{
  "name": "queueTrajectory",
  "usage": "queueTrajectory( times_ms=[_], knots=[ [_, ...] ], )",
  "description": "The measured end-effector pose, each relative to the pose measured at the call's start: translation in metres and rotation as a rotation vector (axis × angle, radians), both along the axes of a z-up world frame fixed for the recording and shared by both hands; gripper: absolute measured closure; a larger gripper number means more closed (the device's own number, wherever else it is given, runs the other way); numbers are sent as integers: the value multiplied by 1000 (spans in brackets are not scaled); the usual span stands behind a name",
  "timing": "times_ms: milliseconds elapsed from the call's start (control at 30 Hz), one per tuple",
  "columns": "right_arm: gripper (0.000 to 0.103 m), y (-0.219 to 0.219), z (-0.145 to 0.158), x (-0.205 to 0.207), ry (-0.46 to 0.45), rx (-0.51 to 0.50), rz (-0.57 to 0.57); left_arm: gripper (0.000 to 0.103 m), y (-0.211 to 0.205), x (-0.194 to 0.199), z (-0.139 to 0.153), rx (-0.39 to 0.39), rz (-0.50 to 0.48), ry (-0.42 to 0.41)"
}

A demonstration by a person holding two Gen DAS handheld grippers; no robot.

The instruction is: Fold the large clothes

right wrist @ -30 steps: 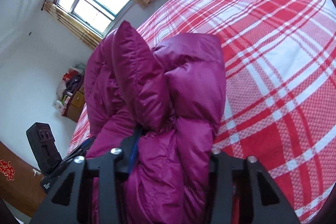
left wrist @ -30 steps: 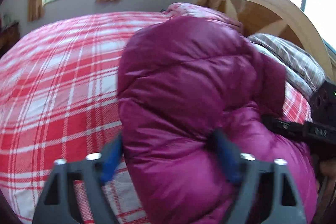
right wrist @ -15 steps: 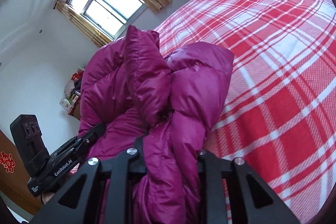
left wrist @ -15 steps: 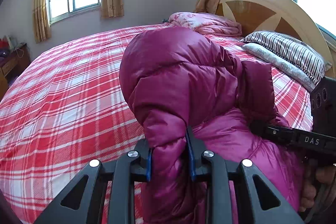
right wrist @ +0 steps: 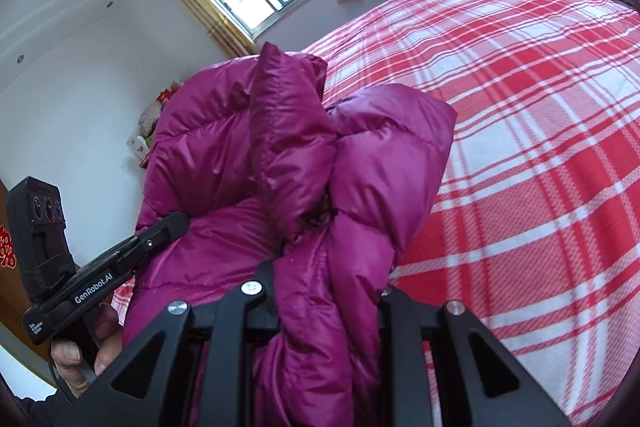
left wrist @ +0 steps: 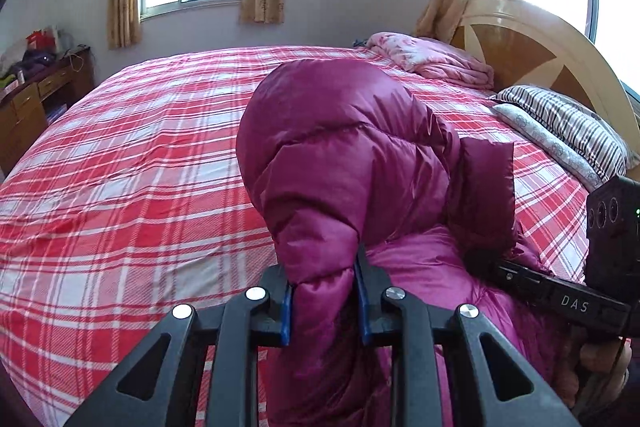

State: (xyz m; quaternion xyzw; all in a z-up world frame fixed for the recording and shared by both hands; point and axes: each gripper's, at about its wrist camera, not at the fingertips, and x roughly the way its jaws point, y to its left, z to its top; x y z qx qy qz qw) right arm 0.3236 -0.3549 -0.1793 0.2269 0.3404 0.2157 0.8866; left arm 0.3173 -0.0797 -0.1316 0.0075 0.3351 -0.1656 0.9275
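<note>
Over plaid bedding [left wrist: 120, 163], claws lettered "DAS" [left wrist: 575, 305] and "GenRobot.AI" [right wrist: 95, 287] each clamp the magenta puffer jacket [left wrist: 352, 155].

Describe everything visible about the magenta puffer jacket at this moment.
The magenta puffer jacket is a shiny, quilted, padded garment, bunched and doubled over rather than flat. It is lifted above the red plaid bedspread, with a cuffed sleeve hanging on one side. The left hand-held gripper pinches a fold of it between blue pads, and the right hand-held gripper is clamped on another bunched fold. Whether its lower part touches the bed cannot be told.
</note>
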Motion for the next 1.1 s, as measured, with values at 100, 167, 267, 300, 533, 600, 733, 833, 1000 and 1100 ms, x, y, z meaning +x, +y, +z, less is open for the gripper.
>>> queueTrajectory(
  times_ms=[100,167,267,300,533,600,733,833,1000,1100],
  knots=[
    [79,10,3,2,0,5,9,79,12,-5,4,0,13,-9],
    [79,14,2,5,-7,1,14,79,17,-8,6,-3,21,-18],
    [79,21,3,19,-10,1,25,79,25,-11,9,-7,34,-31],
    [79,25,3,23,-13,-4,31,79,30,-13,10,-11,40,-36],
    [79,53,5,54,-27,-18,82,79,66,-20,16,-35,99,-58],
    [79,63,3,63,-30,-20,100,79,79,-21,17,-37,122,-65],
    [79,86,0,80,-32,-21,139,79,104,-24,17,-45,170,-71],
    [79,104,-1,92,-37,-21,169,79,122,-26,19,-48,209,-79],
    [79,132,-2,110,-41,-24,214,79,150,-27,21,-47,268,-87],
    [79,147,-3,121,-43,-29,239,79,163,-26,20,-41,298,-95]
  ],
)
